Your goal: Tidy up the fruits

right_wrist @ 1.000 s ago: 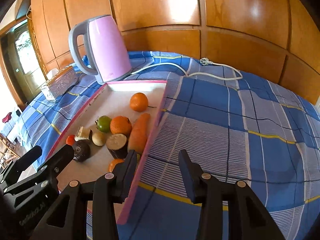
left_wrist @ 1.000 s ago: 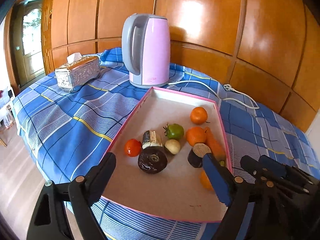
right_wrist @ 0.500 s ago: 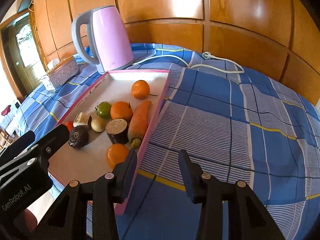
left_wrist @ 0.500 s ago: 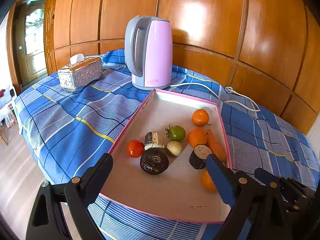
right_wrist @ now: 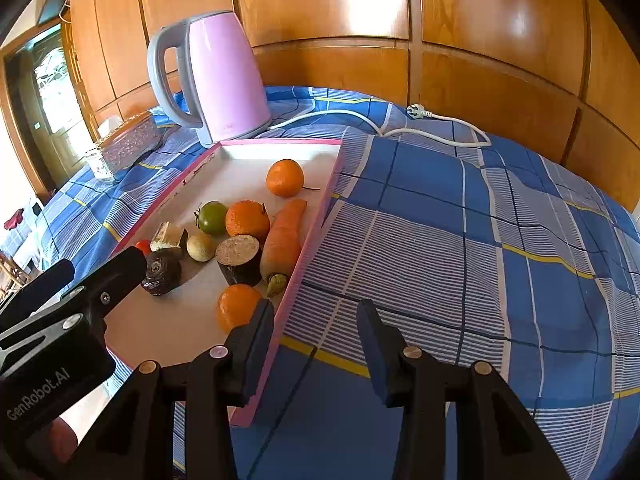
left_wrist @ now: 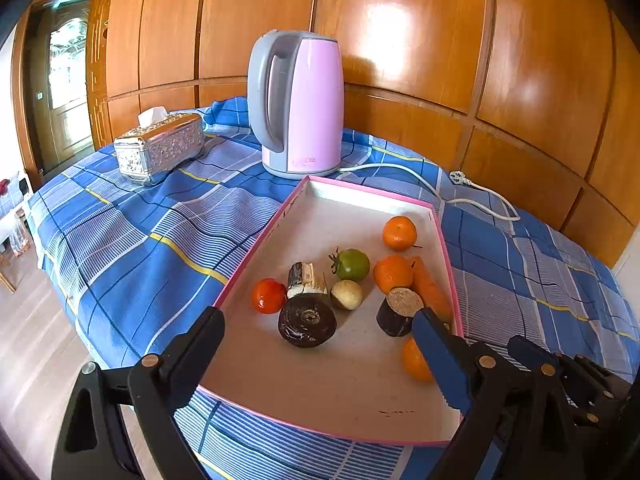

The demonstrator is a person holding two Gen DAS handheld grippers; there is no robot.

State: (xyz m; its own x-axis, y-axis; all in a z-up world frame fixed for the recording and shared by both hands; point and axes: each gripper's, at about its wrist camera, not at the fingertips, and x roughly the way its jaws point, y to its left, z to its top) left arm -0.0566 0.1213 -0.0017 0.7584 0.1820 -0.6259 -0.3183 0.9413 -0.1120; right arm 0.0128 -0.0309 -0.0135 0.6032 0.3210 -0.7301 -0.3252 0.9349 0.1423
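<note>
Now the left tool (left_wrist: pixel 320 336) hangs over the near end of the pink-rimmed tray (left_wrist: pixel 256 256), its jaws spread wide with nothing between them; a second ago they stood a little narrower. Seen along that tool, the tray and the pink kettle (left_wrist: pixel 298 104) sit a touch farther off than before, and more of the near rim shows. The right tool (right_wrist: pixel 316 320) hovers over the blue checked cloth (right_wrist: pixel 460 248) on the counter, just beside the tray's right edge, its jaws partly apart and empty, at the same gap as earlier. From its side the third orange (right_wrist: pixel 236 306), half hidden a second ago, is now in plain sight by the left finger.

All the fruit lies in the tray: one orange (left_wrist: pixel 399 233) toward the far end, another (left_wrist: pixel 393 274) touching the carrot (left_wrist: pixel 430 288) along the right wall, a green tomato (left_wrist: pixel 352 264), a red tomato (left_wrist: pixel 269 295), a small pale round fruit (left_wrist: pixel 347 294), and dark cut pieces (left_wrist: pixel 307 322) near the middle. A silver tissue box (left_wrist: pixel 160 146) stands well apart on the left, and the kettle's white cord (left_wrist: pixel 472 192) trails behind the tray.
</note>
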